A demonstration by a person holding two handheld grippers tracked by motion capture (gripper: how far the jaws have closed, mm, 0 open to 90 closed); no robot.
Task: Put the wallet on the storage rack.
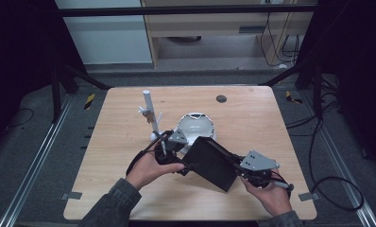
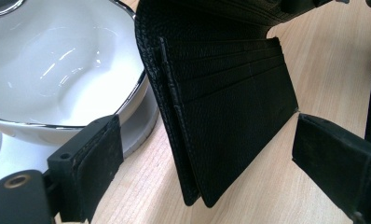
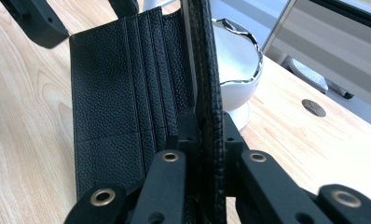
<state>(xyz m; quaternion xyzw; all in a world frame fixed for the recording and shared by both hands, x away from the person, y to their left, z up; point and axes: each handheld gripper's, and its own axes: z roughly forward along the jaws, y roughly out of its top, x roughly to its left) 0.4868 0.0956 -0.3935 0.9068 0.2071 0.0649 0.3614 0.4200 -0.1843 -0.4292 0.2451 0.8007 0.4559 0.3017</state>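
Right gripper (image 3: 207, 135) is clamped onto one flap of a long black leather wallet (image 1: 210, 162), jaws pinched tight on the stitched edge, which stands upright between them in the right gripper view. Other flap is folded open to the side, card slots showing. Left gripper (image 2: 207, 154) is spread wide, one jaw on each side of the wallet's end, and neither jaw is touching the leather, so it's gripping nothing.

From the high view the wallet sits near the middle of the wooden table (image 1: 252, 118), tilted diagonally between the two hands, left hand (image 1: 150, 170) and right hand (image 1: 269, 191) both close to the near edge. Whether the lower flap rests flat on the wood I can't tell for sure, though in the left gripper view its bottom edge looks right down at the tabletop.

Just behind the wallet is a white bowl (image 2: 58, 70) with a shiny silver rim on a white base, really close to the wallet's far corner, pretty tight there. To its left a thin white stand (image 1: 149, 113) rises upright from the table. A small dark round disc (image 1: 221, 99) lies toward the far edge. Plenty of bare wood on the right half and the far left.
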